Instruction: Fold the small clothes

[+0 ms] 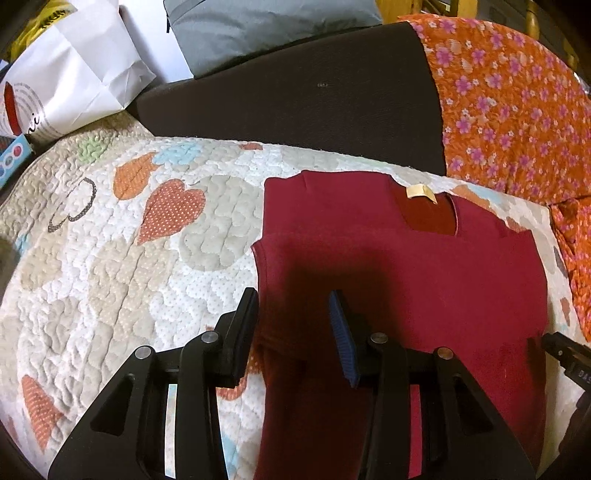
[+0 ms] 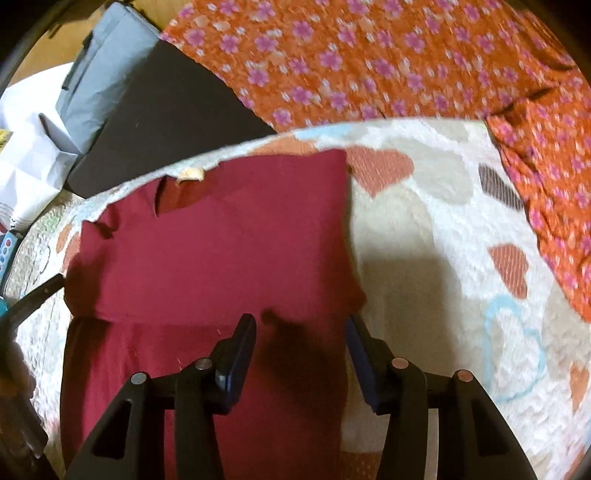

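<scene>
Hovering over the bed, the left gripper is holding its two fingers apart with nothing between them, its tips sitting above the left edge of the dark red garment. The right gripper is likewise standing with fingers parted and empty, poised over the garment's right edge, though its view is a little blurred.

The dark red garment is lying flat on the heart-patterned quilt, its neckline and pale label pointing away from the grippers. Both sides are lying folded inward, so the upper part is forming a tidy rectangle, with a longer stretch of the same cloth running down beneath the two tools.

Beyond the quilt, a dark cushion is resting along the far edge, and an orange flowered cloth is draping down the right side. A white paper bag and a grey pillow are sitting further back on the left.
</scene>
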Available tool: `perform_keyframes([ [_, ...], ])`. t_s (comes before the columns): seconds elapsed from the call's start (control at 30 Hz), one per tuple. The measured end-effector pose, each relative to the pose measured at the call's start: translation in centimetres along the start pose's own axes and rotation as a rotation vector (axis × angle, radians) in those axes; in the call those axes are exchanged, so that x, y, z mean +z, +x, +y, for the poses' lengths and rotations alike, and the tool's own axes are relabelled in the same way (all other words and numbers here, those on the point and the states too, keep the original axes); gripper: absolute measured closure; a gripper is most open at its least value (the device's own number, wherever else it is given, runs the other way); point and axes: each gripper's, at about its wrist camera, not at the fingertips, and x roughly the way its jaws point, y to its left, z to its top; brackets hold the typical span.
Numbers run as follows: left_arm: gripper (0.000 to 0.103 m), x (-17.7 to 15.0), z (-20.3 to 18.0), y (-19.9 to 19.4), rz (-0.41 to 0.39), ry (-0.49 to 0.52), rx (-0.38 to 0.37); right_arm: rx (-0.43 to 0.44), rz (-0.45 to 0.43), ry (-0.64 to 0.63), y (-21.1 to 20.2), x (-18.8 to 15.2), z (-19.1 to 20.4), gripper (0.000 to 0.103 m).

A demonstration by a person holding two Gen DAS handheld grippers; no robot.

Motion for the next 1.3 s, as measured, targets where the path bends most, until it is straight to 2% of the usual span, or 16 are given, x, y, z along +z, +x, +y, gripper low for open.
perform_keyframes([
  [0.03, 0.064, -0.1, 0.1, -0.1, 0.001, -0.005, -0.002, 0.004, 0.012, 0.016, 0.1, -0.3, -0.2, 0.055],
  [0.17, 0.052, -0.1, 0.5, -0.3, 0.008, -0.035, -0.025, 0.034, 0.017, 0.048, 0.1, -0.5, -0.2, 0.055],
  [0.33, 0.052, 0.6, 1.3, 0.5, 0.026, -0.077, -0.057, 0.051, -0.001, 0.024, 0.0, -0.1, 1.1, 0.054],
  [0.6, 0.052, 1.1, 2.7, 3.4, 0.121, -0.171, -0.120, 0.121, 0.005, -0.063, 1.8, 0.8, 5.2, 0.054],
  [0.9, 0.051, 1.2, 3.3, 5.9, 0.166, -0.179, -0.086, 0.140, -0.010, -0.158, 4.3, 2.0, 9.6, 0.051],
  [1.0, 0.043, 1.2, 3.1, 6.1, 0.159, -0.164, -0.066, 0.116, -0.021, -0.186, 5.0, 2.6, 10.1, 0.050],
  [1.07, 0.043, 1.1, 3.2, 6.3, 0.160, -0.166, -0.071, 0.120, -0.011, -0.185, 4.9, 3.1, 10.2, 0.050],
  [1.17, 0.038, 1.0, 3.5, 6.6, 0.167, -0.182, -0.077, 0.162, -0.058, -0.181, 3.9, 5.1, 10.6, 0.050],
  [1.23, 0.038, 1.0, 3.7, 6.7, 0.169, -0.193, -0.082, 0.153, -0.068, -0.244, 4.2, 6.7, 11.9, 0.050],
  [1.3, 0.038, 1.0, 3.7, 6.6, 0.172, -0.190, -0.084, 0.187, -0.076, -0.305, 4.9, 8.0, 13.4, 0.050],
])
